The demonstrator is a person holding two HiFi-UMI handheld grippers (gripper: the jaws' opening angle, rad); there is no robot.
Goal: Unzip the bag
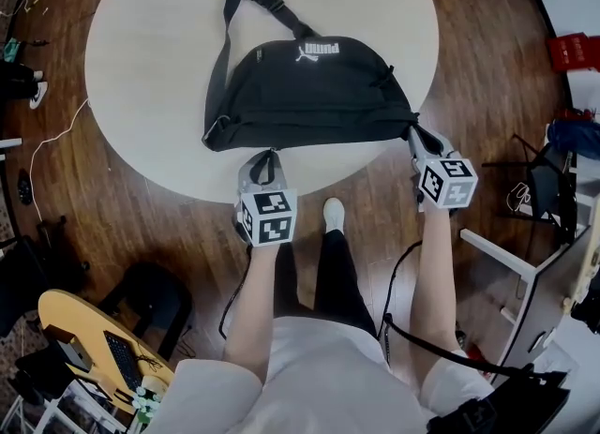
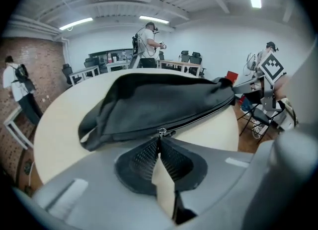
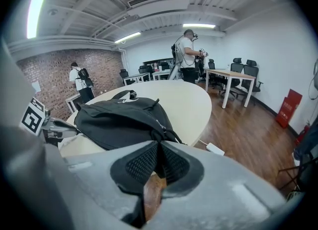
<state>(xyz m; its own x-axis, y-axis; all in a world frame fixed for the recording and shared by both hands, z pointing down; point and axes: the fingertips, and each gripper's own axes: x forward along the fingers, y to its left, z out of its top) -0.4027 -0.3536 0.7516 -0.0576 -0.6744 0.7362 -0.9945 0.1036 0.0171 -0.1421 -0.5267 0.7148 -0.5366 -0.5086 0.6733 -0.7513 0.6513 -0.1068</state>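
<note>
A black bag (image 1: 309,90) with a white logo lies on the round cream table (image 1: 141,57), its shoulder strap (image 1: 225,38) looped toward the far side. My left gripper (image 1: 265,168) is at the bag's near edge, left of centre. In the left gripper view its jaws (image 2: 159,142) are shut on the small metal zipper pull (image 2: 161,133), and the closed zipper (image 2: 203,115) runs off to the right. My right gripper (image 1: 418,138) is at the bag's right end. There, in the right gripper view, it (image 3: 160,147) is shut on the black strap end (image 3: 168,135).
The table's near edge lies just under both grippers, with wooden floor (image 1: 187,235) below. A yellow object (image 1: 94,343) sits at lower left, a red crate (image 1: 572,51) and white frames at right. People stand far off (image 2: 146,45) near desks and chairs.
</note>
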